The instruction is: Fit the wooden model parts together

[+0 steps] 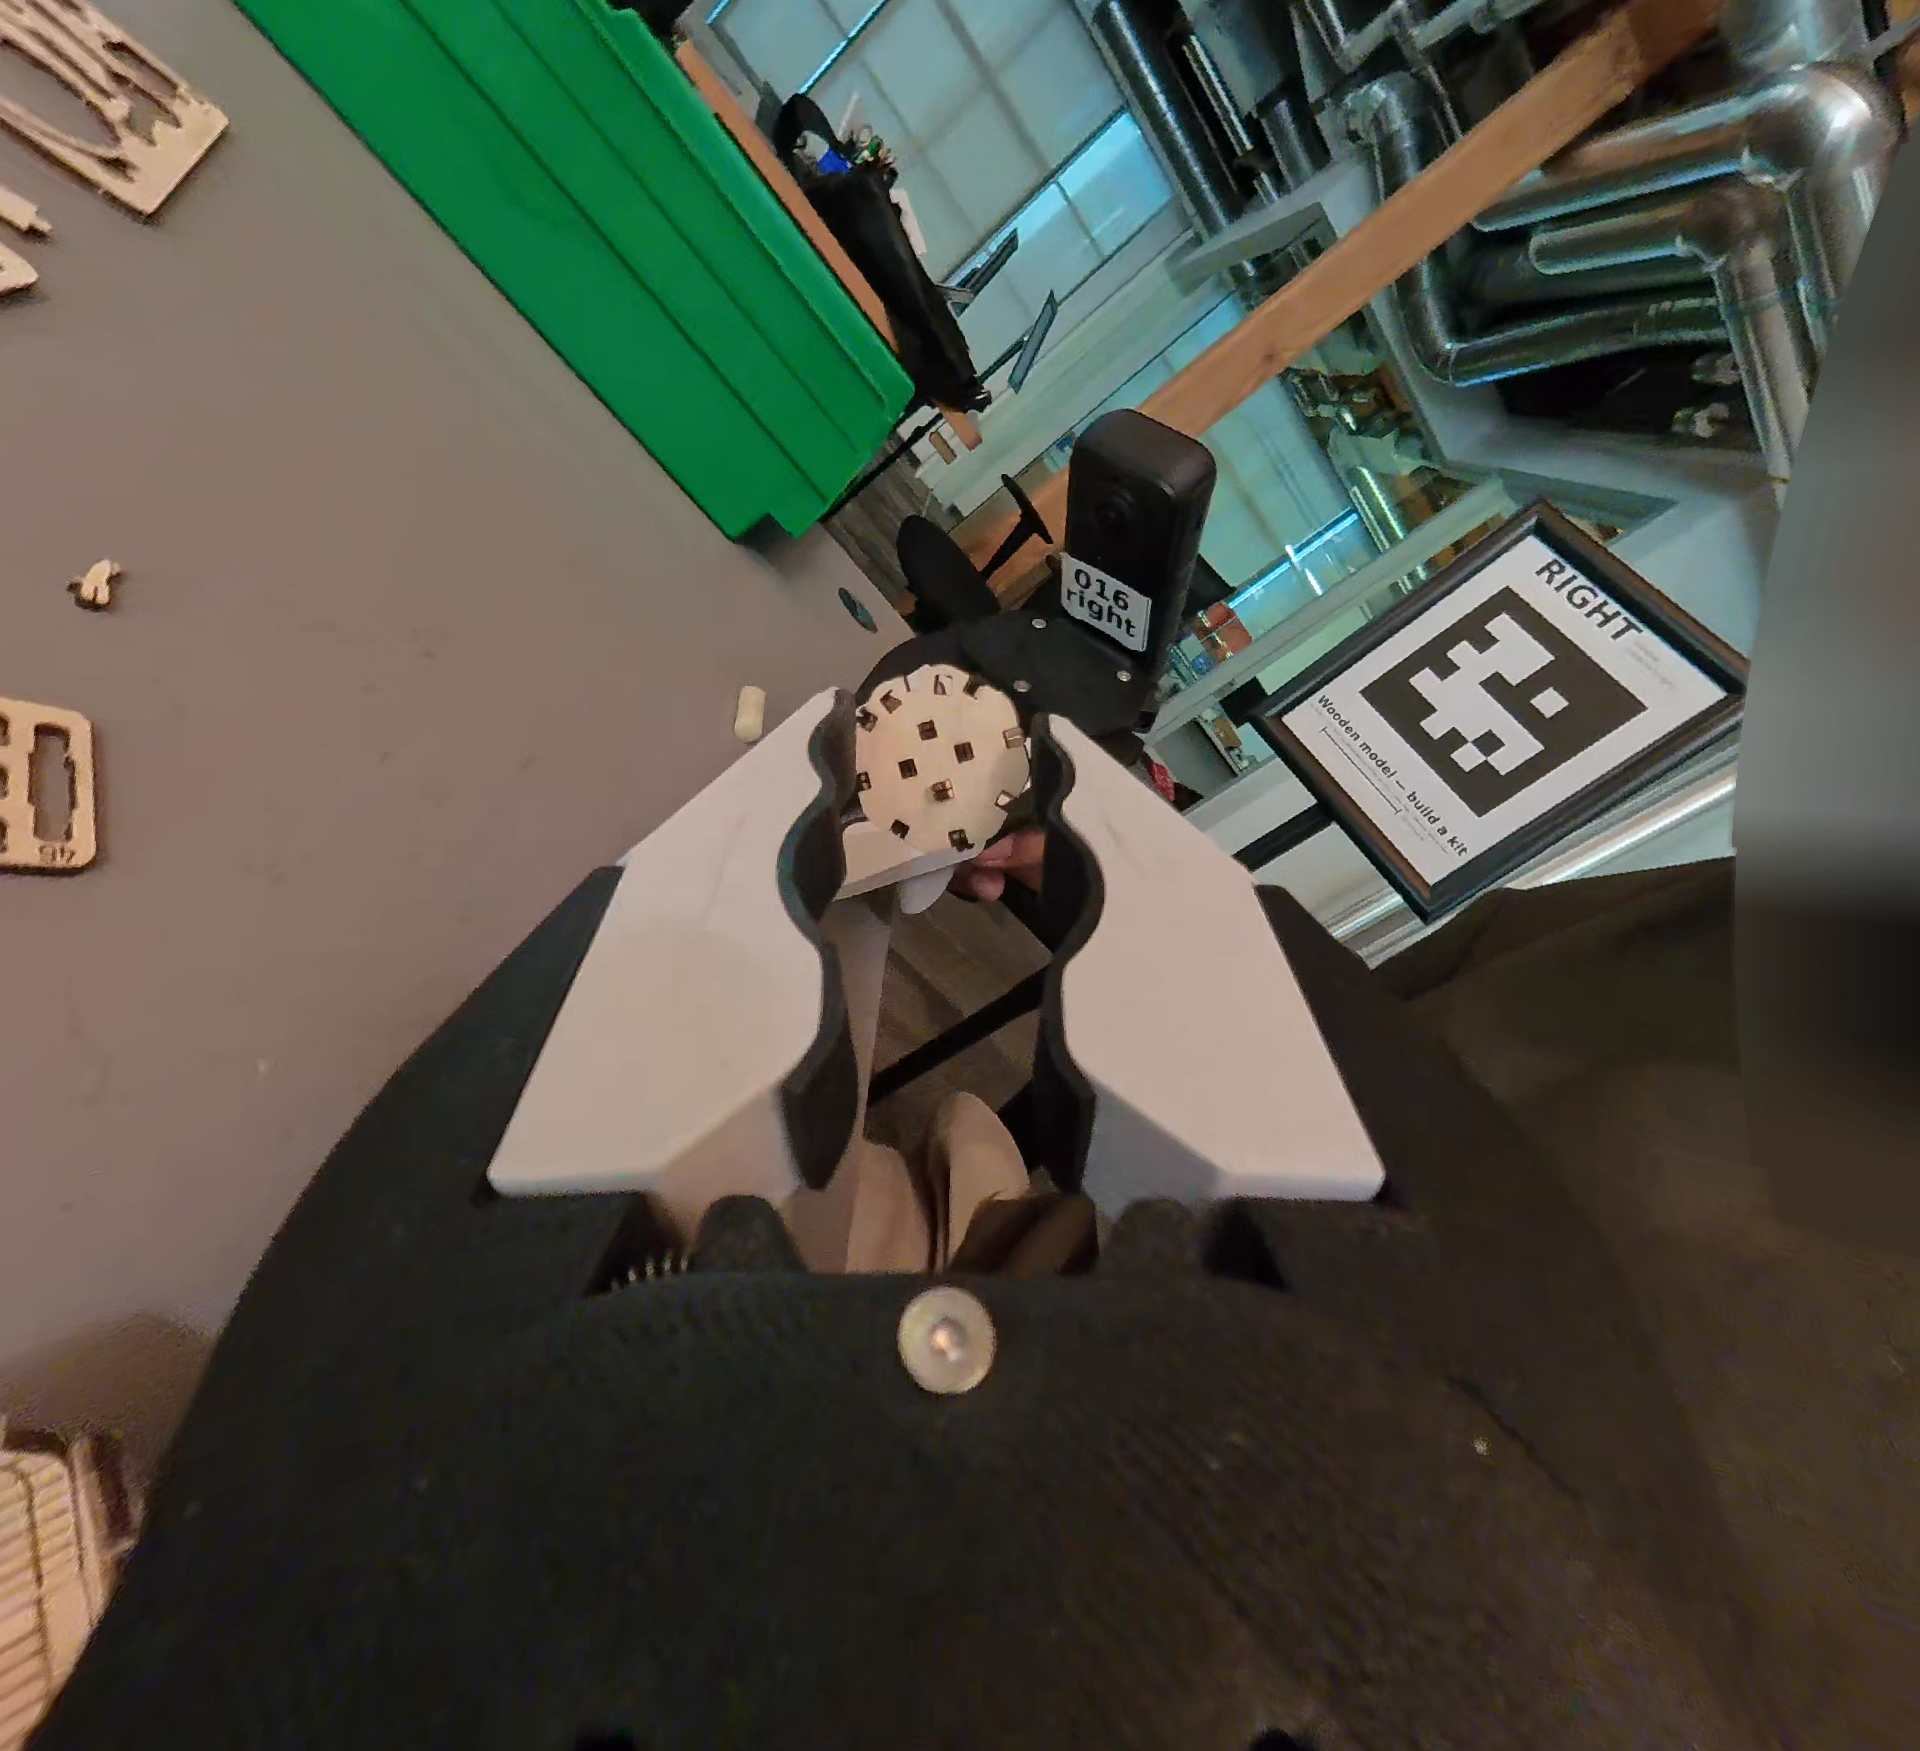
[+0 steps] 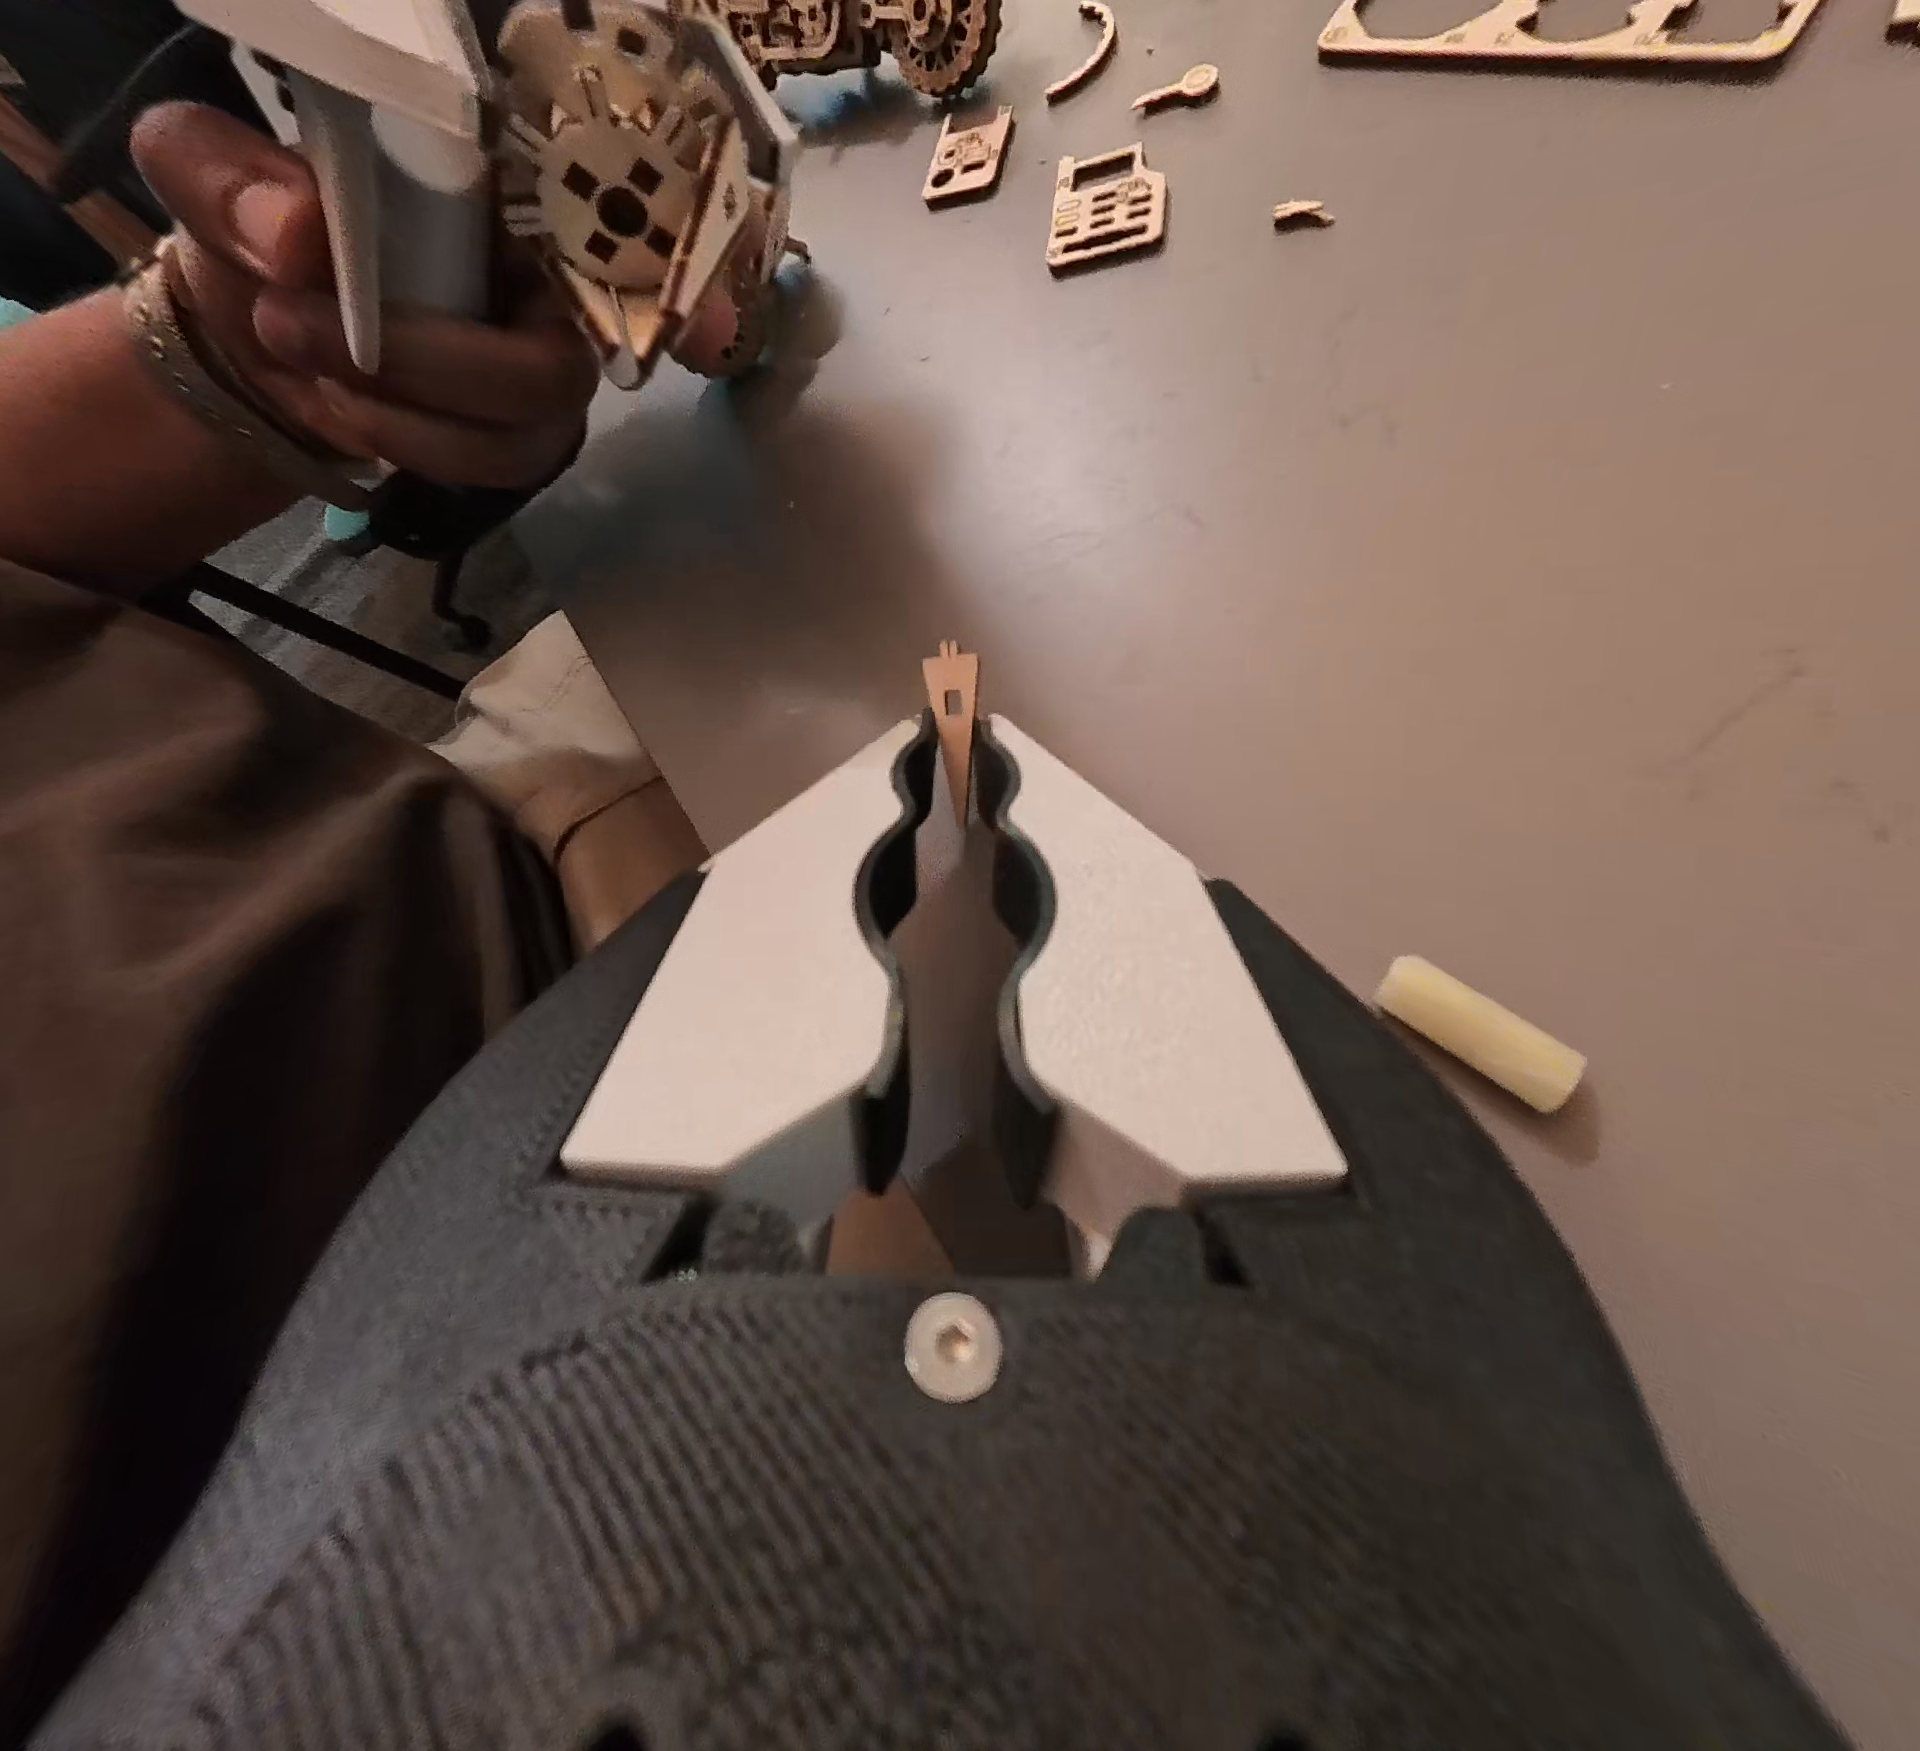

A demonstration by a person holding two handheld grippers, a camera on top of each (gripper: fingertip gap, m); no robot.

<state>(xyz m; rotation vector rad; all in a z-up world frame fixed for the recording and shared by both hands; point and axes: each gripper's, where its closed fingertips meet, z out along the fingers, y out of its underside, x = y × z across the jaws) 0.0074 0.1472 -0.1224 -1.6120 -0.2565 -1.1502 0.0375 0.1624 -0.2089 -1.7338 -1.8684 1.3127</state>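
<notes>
The right gripper (image 2: 951, 735) pinches a thin wooden spoke (image 2: 954, 725), long axis pointing forward. The slotted wooden wheel disc (image 2: 623, 195), clamped in the left gripper (image 2: 634, 184), lies at ten o'clock, well apart.

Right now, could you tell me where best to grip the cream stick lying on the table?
Grip the cream stick across its middle, coming straight down from above. It lies flat on the grey table with bare space along both long sides, and its round body suits a crosswise pinch.
</notes>
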